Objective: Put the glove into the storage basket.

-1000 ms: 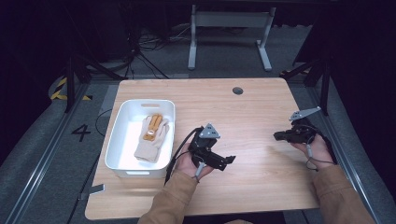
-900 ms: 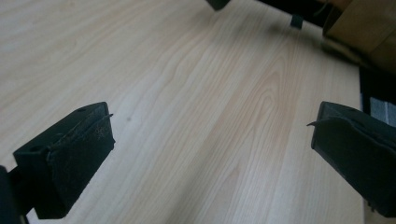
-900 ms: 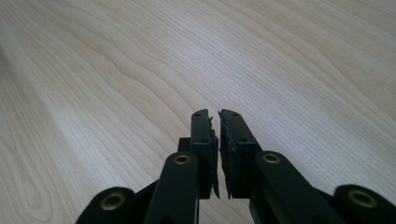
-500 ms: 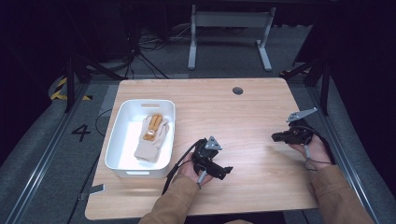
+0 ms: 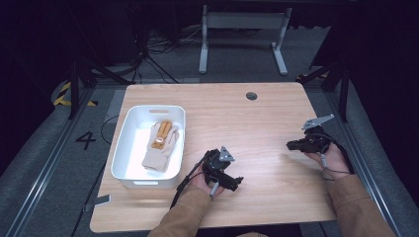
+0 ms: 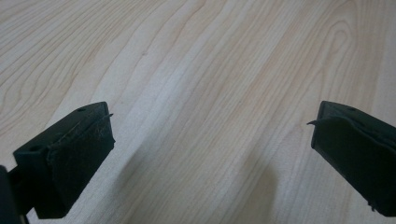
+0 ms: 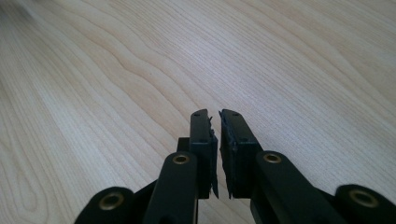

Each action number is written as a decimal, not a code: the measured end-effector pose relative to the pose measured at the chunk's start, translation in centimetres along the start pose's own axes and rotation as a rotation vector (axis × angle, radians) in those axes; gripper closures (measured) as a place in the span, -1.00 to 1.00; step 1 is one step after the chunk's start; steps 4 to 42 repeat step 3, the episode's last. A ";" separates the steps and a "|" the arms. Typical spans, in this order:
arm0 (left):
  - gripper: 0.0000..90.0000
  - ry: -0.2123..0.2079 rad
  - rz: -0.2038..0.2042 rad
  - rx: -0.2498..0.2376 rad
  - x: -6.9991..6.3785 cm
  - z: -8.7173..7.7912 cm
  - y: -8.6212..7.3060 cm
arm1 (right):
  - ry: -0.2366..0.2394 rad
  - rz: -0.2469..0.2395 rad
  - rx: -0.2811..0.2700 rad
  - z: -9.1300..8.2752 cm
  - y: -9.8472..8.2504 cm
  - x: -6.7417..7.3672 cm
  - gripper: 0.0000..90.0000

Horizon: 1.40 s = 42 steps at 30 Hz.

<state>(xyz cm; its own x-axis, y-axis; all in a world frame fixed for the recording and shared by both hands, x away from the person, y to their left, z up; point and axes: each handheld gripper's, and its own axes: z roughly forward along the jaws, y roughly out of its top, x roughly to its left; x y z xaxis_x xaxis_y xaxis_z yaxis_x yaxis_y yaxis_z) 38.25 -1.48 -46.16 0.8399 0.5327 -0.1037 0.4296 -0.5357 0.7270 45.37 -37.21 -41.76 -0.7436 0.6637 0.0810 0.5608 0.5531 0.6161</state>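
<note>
Reading floor mark "4" [image 5: 86, 140] | left gripper [image 6: 210, 154] spread wide, empty | right gripper [image 7: 219, 154] closed, empty

Bright tabletop [image 5: 257, 123], dark surroundings, soft focus

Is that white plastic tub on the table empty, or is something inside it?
Not empty. The white plastic tub holds a cream knitted glove with orange fingers, lying flat on its floor.

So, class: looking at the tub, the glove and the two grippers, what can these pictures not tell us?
- Glove in the white tub, high view: too small to read the orange part; underside hidden.
- Left gripper, its own view: jaws cut off by the bottom edge.
- Right gripper, high view: jaw gap too small to judge.
</note>
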 end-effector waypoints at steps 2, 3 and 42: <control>-1.00 -0.007 -0.015 0.010 0.1 0.1 0.0 | -0.001 0.001 0.000 0.0 0.0 0.0 0.85; -1.00 -0.017 -0.023 0.010 0.2 0.1 0.0 | -0.002 0.002 -0.001 0.0 0.0 0.0 0.85; -1.00 -0.017 -0.023 0.010 0.2 0.1 0.0 | -0.002 0.002 -0.001 0.0 0.0 0.0 0.85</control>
